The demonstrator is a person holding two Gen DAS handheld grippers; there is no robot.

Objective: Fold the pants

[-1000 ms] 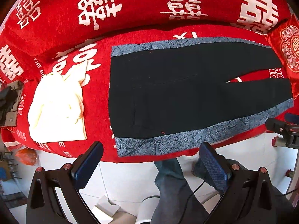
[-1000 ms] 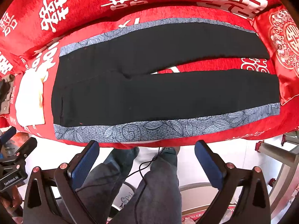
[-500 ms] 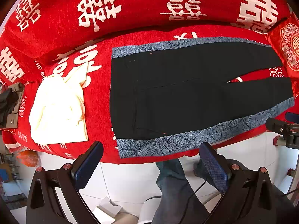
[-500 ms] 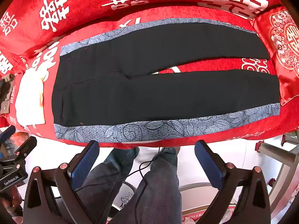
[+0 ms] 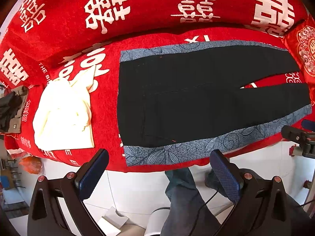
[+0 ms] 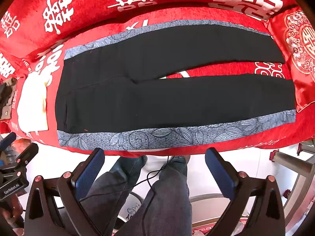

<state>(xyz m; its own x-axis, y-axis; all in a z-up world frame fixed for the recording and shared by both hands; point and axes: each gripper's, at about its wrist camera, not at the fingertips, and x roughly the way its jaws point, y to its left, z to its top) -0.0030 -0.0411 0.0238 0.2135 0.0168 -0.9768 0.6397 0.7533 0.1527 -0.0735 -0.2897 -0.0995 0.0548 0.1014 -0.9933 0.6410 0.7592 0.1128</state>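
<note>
Both tongs stand wide apart and carry nothing: the left tongs [image 5: 159,169] hang off the near edge of the sofa seat [image 5: 106,118], by the waist end of the pants [image 5: 196,98], and the right tongs [image 6: 154,165] hang off the same edge, approx. level with the mid-length of the near leg.

We judge the fold not yet begun. The pants lie flat and spread on the red cover, waist to the left, both legs running right with a thin wedge of red between them, and a blue-grey leaf-print stripe along each outer seam. We read this as the approach before the first grasp.

Next move, in our view: bring the two tongs down onto the near stripe, one at the waist corner, the other further along the leg, pinch the cloth, then carry the near leg over onto the far one so the seams line up. The pads must catch both layers w/o dragging the rest.

A cream garment [image 5: 63,116] lies just left of the waist, apart from it (it should stay out of the fold).

Hard to tell: black cloth hides seams, pockets, etc.; we can't say which face is up. The leg hems are cut off in the left view and sit beside a red cushion [image 6: 301,57] in the right view; touching or not, unclear. A dark item [image 5: 9,108] at far left is cut off.
</note>
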